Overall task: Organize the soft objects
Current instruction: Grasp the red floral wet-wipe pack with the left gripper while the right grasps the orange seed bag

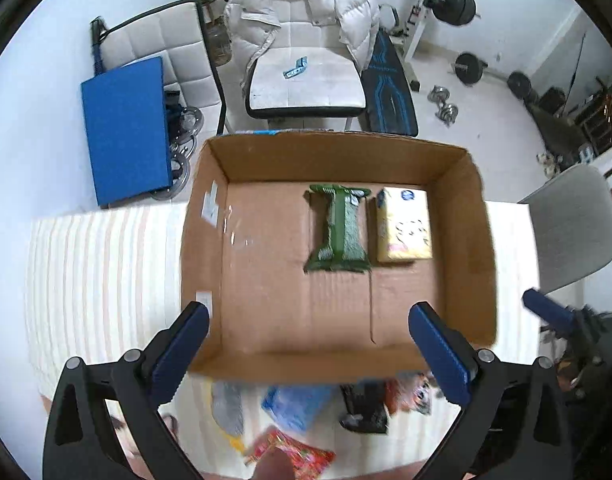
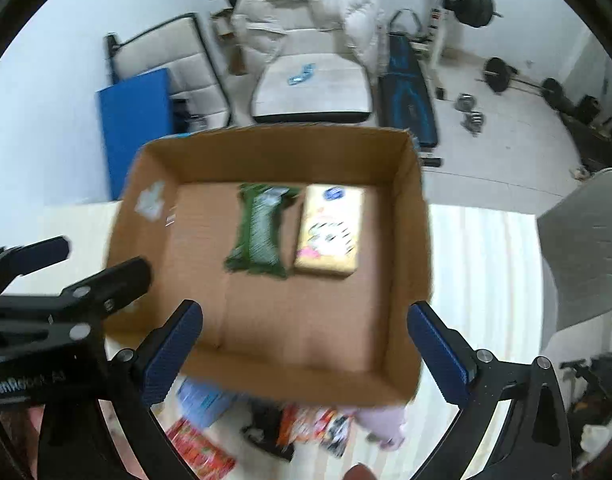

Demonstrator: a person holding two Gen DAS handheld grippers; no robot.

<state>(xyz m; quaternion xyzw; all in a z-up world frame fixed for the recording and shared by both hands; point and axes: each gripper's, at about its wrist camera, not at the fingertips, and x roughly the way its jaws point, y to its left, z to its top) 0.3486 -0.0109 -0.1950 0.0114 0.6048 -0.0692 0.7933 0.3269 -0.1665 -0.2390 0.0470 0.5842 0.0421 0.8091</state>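
Note:
An open cardboard box (image 1: 210,240) (image 2: 409,240) stands on the striped table. Inside lie a green soft pack (image 1: 339,230) (image 2: 260,232) and, touching its right side, a yellow tissue pack (image 1: 405,224) (image 2: 329,232). My left gripper (image 1: 306,348) is open and empty, above the box's near wall. My right gripper (image 2: 306,348) is open and empty, also over the near wall. In front of the box lie loose soft items: a blue pack (image 1: 294,404) (image 2: 204,400), a red patterned pack (image 1: 294,454) (image 2: 198,452), a black item (image 1: 363,406), a colourful pack (image 2: 321,426) and a lilac item (image 2: 381,420).
The left gripper shows in the right wrist view (image 2: 66,292) at the box's left; the right one shows in the left wrist view (image 1: 553,316). A grey item (image 1: 228,406) lies by the blue pack. Beyond the table are a padded chair with a white jacket (image 1: 302,12), a blue board (image 1: 126,128), and a grey chair (image 1: 573,224).

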